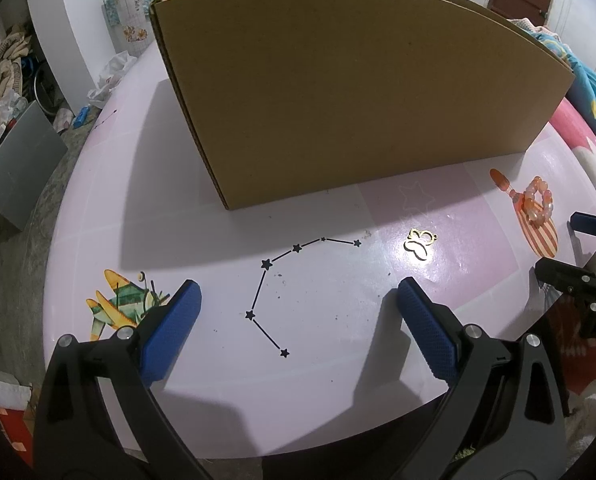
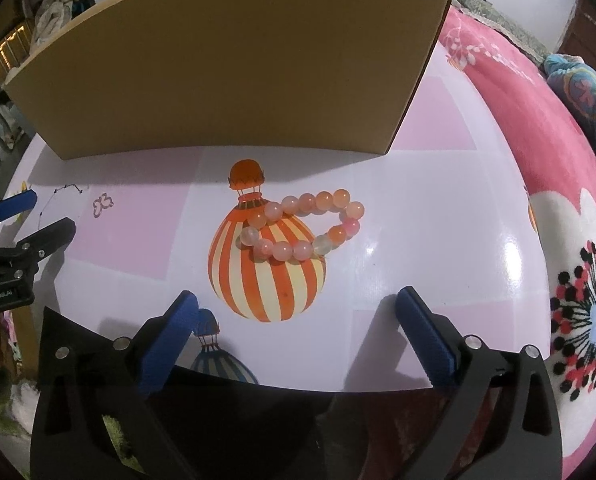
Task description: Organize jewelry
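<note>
Left wrist view: my left claw stands wide over the desk, empty; one gold pendant lies just beyond. My right claw is wide too, before one bead bracelet. One cardboard box stands behind.

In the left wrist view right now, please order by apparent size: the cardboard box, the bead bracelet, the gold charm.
1. cardboard box, by far the largest.
2. bead bracelet.
3. gold charm, only slightly smaller in the picture; it lies nearer the camera and the bracelet sits at the distorted edge, so this ranking is unsure.
</note>
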A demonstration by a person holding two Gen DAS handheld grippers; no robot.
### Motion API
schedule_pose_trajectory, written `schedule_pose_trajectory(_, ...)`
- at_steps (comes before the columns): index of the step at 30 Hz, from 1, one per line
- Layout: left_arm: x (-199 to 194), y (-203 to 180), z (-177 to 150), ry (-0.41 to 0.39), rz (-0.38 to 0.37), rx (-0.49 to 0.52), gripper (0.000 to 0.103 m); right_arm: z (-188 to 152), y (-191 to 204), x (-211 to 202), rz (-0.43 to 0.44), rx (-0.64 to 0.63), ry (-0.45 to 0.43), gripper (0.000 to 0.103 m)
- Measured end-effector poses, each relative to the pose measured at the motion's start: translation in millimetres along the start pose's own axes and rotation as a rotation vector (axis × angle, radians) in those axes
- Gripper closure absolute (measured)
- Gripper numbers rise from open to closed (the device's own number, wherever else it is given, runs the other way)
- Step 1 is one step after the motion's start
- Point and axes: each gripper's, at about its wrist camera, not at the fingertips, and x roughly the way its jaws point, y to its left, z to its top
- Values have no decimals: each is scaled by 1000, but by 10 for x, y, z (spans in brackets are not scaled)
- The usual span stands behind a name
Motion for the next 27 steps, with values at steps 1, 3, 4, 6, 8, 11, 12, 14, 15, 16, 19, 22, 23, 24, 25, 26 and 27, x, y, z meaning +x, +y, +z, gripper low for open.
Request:
schedule_pose_trajectory(1, -1, 1, 3, 1, 0, 0, 8, -1, -6, -2, 1, 0, -1, 7)
schedule_pose_trajectory(3, -1, 0, 6, 1, 0, 0, 8, -8, -14, 3, 1, 0, -4, 7)
schedule_pose_trajectory(4, -1, 0, 6, 1, 0, 0, 8, -9, -16, 9, 1, 1, -6, 7)
schedule_pose_trajectory(6, -1, -1, 6, 2, 0, 0, 8, -18, -12, 8, -2, 5, -10, 7)
schedule_pose_trajectory(8, -8, -5, 0, 3, 0, 0, 8, -28, -2, 2, -4, 6, -13, 7)
schedule_pose_trajectory(11, -9, -7, 6, 9, 1, -3, 8, -40, 4, -7, -1, 6, -15, 7)
schedule_pose_trajectory(12, -8, -6, 7, 10, 2, -4, 8, -44, 3, -7, 0, 6, -15, 7)
schedule_pose_trajectory(14, -7, -9, 11, 12, 4, -6, 8, -43, 0, -5, -2, 4, -16, 7)
schedule_pose_trajectory(15, -7, -10, 13, 13, 4, -7, 8, -44, 1, -2, -2, 4, -17, 7)
schedule_pose_trajectory(16, -9, -13, 15, 14, 5, -8, 8, -48, 1, -4, -1, 4, -19, 7)
schedule_pose_trajectory(19, -5, -13, 26, 22, 7, -10, 8, -50, 1, -4, 0, 3, -18, 7)
schedule_pose_trajectory(22, 0, -15, 42, 27, 9, -12, 8, -41, -1, 0, -2, 1, -12, 7)
schedule_pose_trajectory(23, 2, -19, 45, 27, 10, -13, 8, -35, -1, 0, -1, 0, -10, 7)
schedule_pose_trajectory(24, 4, -21, 48, 27, 11, -13, 8, -26, -3, 2, 1, -1, -7, 7)
schedule_pose_trajectory(25, 4, -21, 49, 27, 11, -12, 8, -23, -2, 3, 1, -2, -4, 7)
schedule_pose_trajectory(26, 3, -20, 49, 26, 11, -13, 8, -17, -7, 4, 1, -3, -2, 7)
schedule_pose_trajectory(27, 6, -22, 54, 26, 11, -13, 8, -14, -5, 5, 0, -3, 0, 7)
